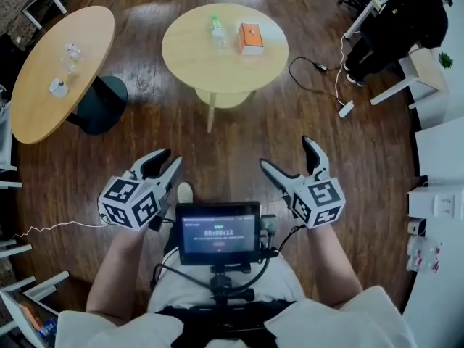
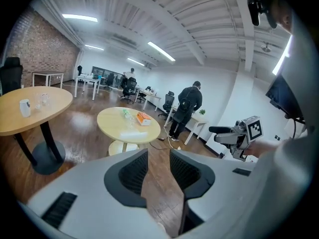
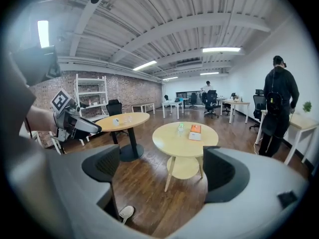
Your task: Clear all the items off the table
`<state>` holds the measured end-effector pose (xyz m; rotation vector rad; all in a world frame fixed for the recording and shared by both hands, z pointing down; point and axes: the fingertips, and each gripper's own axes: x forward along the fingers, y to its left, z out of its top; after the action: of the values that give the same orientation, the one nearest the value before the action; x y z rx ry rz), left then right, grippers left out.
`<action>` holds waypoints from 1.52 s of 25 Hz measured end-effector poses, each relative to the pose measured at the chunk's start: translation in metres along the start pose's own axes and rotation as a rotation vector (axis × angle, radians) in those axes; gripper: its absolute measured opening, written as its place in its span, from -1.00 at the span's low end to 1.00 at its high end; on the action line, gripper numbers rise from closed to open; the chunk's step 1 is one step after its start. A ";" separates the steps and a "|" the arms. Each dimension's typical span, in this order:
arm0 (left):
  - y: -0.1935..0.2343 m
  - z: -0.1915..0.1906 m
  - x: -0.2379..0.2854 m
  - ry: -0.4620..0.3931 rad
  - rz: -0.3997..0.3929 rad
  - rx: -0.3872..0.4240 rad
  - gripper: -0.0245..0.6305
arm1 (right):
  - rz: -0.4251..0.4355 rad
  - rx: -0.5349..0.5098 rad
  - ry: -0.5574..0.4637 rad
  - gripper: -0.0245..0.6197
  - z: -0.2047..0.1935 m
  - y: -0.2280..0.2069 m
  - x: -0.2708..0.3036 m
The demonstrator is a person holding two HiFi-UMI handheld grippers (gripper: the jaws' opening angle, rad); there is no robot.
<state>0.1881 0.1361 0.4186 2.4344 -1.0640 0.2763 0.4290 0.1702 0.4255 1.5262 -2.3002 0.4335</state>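
Note:
A small round wooden table (image 1: 203, 64) stands ahead of me on the wood floor. On its far side are a clear plastic bottle with a green cap (image 1: 217, 33) and an orange box (image 1: 251, 38). Both gripper views show the bottle (image 2: 125, 113) (image 3: 180, 128) and the box (image 2: 143, 117) (image 3: 195, 129) well beyond the jaws. My left gripper (image 1: 165, 162) is held low over the floor, its jaws a narrow gap apart and empty. My right gripper (image 1: 286, 154) stands wide open beside it, also empty.
A larger round table (image 1: 43, 100) at the left carries a white cup (image 1: 58, 87) and clear glasses (image 1: 71, 55). A person in black (image 1: 402, 20) stands at white desks at the back right. A cable with a power adapter (image 1: 345, 109) lies on the floor.

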 end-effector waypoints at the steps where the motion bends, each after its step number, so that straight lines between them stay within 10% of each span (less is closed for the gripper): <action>1: -0.007 -0.005 -0.001 0.002 0.012 0.002 -0.51 | 0.007 0.004 0.001 0.73 -0.005 -0.003 -0.004; 16: 0.007 -0.018 -0.014 0.011 0.105 0.006 -0.51 | 0.017 0.027 0.014 0.73 -0.025 -0.012 0.023; 38: 0.243 0.023 -0.080 -0.013 0.159 -0.077 -0.51 | -0.077 -0.044 0.107 0.72 0.059 0.037 0.264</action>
<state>-0.0448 0.0322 0.4516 2.2903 -1.2527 0.2662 0.2924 -0.0579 0.4873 1.5262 -2.1488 0.4307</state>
